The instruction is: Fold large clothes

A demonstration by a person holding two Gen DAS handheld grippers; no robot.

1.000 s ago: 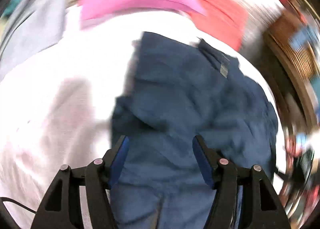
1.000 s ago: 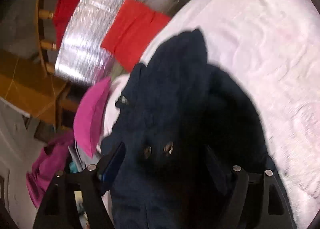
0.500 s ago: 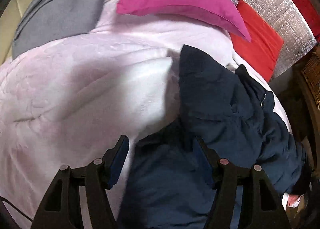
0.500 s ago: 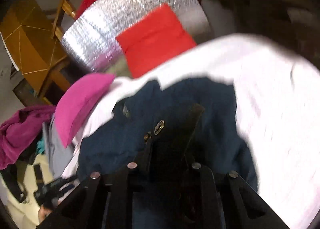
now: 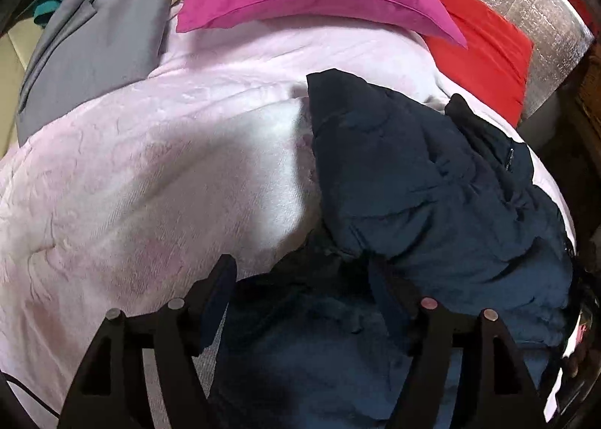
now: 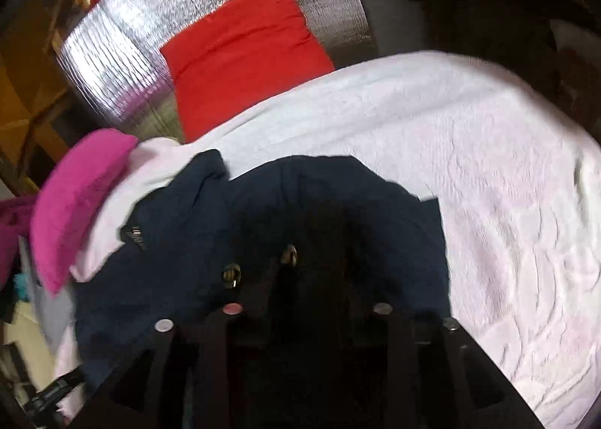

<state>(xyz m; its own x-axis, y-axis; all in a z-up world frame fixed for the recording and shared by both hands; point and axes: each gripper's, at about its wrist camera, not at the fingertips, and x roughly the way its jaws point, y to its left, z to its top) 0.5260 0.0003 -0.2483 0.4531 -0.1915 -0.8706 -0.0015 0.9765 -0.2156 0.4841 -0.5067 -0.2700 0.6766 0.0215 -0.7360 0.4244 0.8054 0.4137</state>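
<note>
We are pinching the navy jacket [image 6: 180,241] in our right claw [image 6: 319,279], left claw [image 5: 300,294] spread, and judging that the next fold goes toward twelve o'clock.

My left view is sharp and evenly lit from above, with a bright patch on the pink blanket [image 5: 157,173] and a soft grey shadow beside it. The dark jacket [image 5: 432,181] swallows detail in its folds. My right view is smeared by motion blur, its edges streaked; the silver foil panel [image 6: 157,38] glares, and my fingers [image 6: 285,290] sink into near-black shadow. Both views bend strongly at the rims and fade into black corners.
</note>
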